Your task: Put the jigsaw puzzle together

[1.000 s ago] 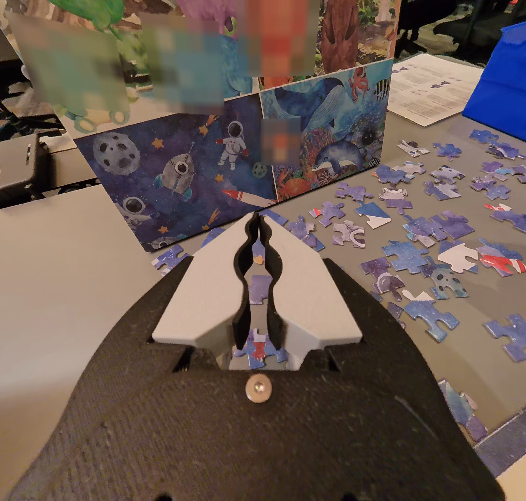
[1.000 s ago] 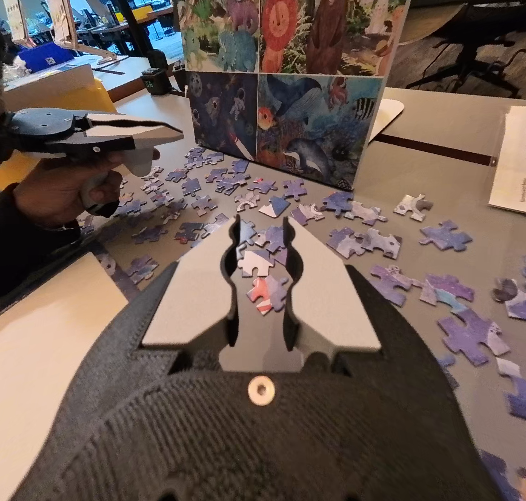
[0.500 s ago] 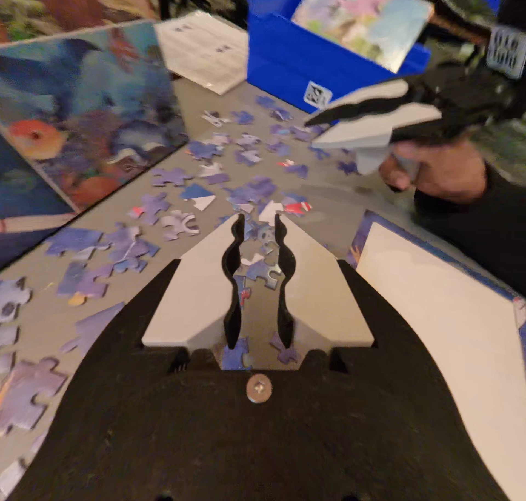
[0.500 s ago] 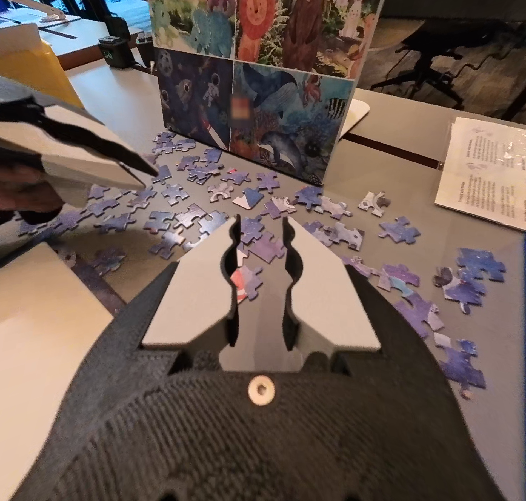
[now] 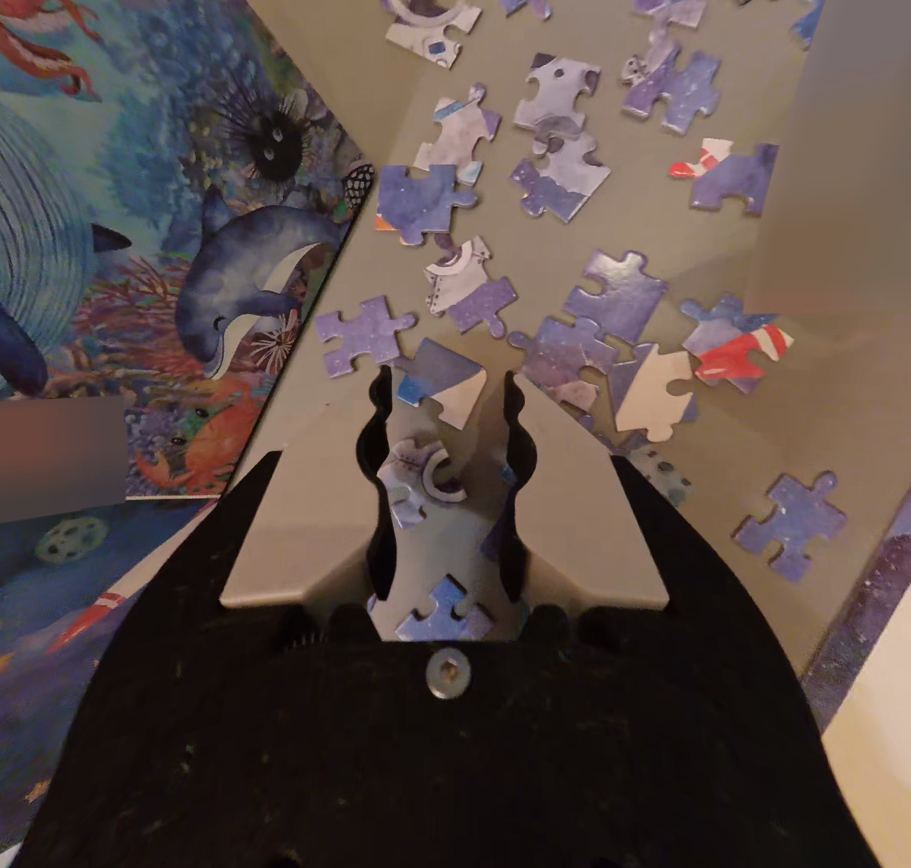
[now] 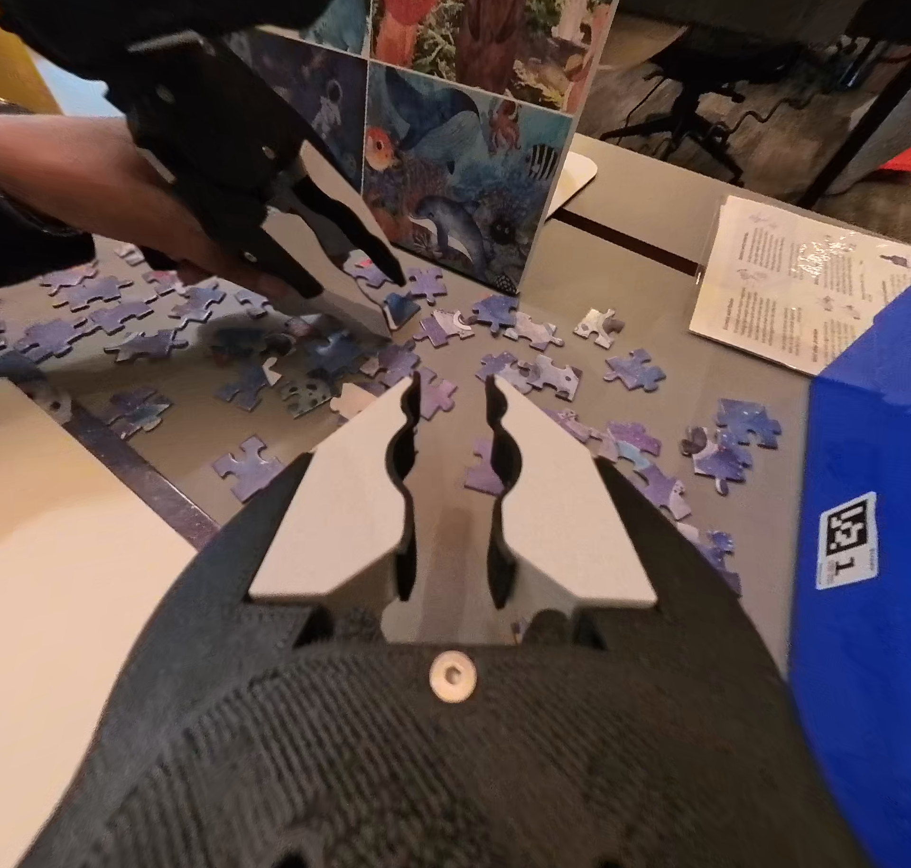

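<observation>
Several blue and purple jigsaw pieces lie scattered on the grey table (image 6: 641, 302). My left gripper (image 5: 446, 380) is open and held low over the table. A blue-and-white piece (image 5: 441, 386) lies flat between its tips. In the right wrist view the left gripper (image 6: 394, 308) shows tilted down with that piece (image 6: 403, 304) at its tips. My right gripper (image 6: 451, 383) is open and empty, above the pieces and nearer to me. The white puzzle board with a dark blue border (image 6: 74, 524) lies at the left; it also shows in the left wrist view (image 5: 877, 696).
The upright puzzle box (image 6: 468, 154) with animal and sea pictures stands just behind the left gripper; it also fills the left of the left wrist view (image 5: 148, 203). A blue bin (image 6: 862, 499) stands close on the right. A printed sheet (image 6: 798, 277) lies at the back right.
My left gripper swung right from the box front, dropped low to the pieces by the box corner and opened wider. My right gripper drew back to the right; the blue bin came into view.
</observation>
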Action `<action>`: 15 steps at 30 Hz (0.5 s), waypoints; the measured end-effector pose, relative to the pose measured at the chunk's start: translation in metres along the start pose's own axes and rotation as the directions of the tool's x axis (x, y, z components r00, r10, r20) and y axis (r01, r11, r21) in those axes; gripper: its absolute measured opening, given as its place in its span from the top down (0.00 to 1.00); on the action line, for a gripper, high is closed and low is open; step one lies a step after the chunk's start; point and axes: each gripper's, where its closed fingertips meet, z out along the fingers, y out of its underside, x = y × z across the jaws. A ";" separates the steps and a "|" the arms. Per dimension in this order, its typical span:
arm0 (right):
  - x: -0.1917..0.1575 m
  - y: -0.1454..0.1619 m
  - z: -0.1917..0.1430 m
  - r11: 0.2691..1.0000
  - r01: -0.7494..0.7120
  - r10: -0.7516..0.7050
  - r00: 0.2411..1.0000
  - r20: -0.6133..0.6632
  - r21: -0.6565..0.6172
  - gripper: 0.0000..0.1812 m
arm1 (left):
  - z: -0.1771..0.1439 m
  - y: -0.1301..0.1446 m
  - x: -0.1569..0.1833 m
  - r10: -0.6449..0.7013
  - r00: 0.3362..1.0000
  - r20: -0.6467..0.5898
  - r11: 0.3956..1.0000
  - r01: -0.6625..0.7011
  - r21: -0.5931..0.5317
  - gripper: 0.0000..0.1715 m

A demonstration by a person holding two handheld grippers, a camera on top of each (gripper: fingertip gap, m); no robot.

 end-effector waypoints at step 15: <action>0.011 -0.017 -0.017 0.997 0.035 -0.031 0.998 -0.057 0.062 0.87 | -0.032 -0.003 0.025 -0.072 0.994 -0.078 0.996 0.076 0.044 0.81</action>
